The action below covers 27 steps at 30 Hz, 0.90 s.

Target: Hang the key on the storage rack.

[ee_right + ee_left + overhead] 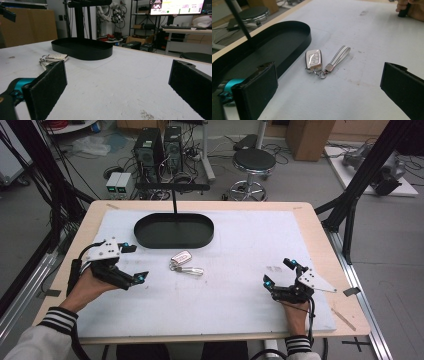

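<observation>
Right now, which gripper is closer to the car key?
Left. The left gripper sits open just left of the car key, with a short gap between. The right gripper rests open farther off, near the table's right side.

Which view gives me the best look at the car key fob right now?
The left gripper view: the car key fob lies close and unobstructed beside the black tray, with its ring and strap plain. The high view shows it small in front of the tray. The right gripper view catches it edge-on, partly behind a jaw.

Key fob [180, 257] just before tray [145, 236]
</observation>
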### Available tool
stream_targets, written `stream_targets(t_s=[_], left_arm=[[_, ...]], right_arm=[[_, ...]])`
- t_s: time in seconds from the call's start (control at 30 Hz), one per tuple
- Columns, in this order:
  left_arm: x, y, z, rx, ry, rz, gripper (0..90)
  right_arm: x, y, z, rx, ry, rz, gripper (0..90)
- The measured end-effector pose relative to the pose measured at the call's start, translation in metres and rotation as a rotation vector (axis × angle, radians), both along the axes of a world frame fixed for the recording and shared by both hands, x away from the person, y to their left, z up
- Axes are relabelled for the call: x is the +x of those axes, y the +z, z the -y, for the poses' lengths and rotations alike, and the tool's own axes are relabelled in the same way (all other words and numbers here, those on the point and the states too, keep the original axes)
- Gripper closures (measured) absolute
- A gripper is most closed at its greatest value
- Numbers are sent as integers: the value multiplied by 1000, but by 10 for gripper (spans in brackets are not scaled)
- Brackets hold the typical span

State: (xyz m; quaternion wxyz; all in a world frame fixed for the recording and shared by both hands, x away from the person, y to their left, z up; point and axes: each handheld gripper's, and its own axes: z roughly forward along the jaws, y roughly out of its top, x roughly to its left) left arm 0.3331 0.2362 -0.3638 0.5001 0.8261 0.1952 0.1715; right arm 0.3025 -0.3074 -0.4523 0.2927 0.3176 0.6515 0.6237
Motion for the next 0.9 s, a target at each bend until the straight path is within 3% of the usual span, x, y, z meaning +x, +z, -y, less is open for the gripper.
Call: stream_targets(t_s=[0.07, 0.23, 0.5, 0.7, 0.8, 0.9], left_arm=[[5, 3, 7, 15, -35, -16, 21], [16, 11, 23, 106, -89, -27, 21], [33, 25, 51, 193, -171, -50, 21], [42, 24, 76, 299, -241, -55, 21], [45, 23, 88, 330, -268, -61, 21], [49, 21, 98, 381, -311, -81, 21]], right_arm=[[0, 0, 0, -1, -1, 5, 7], [0, 0, 0, -1, -2, -1, 7], [0, 0, 1, 0, -2, -2, 6], [0, 0, 0, -1, 0, 0, 7], [0, 0, 1, 1, -2, 0, 7], [0, 0, 1, 3, -2, 0, 7]])
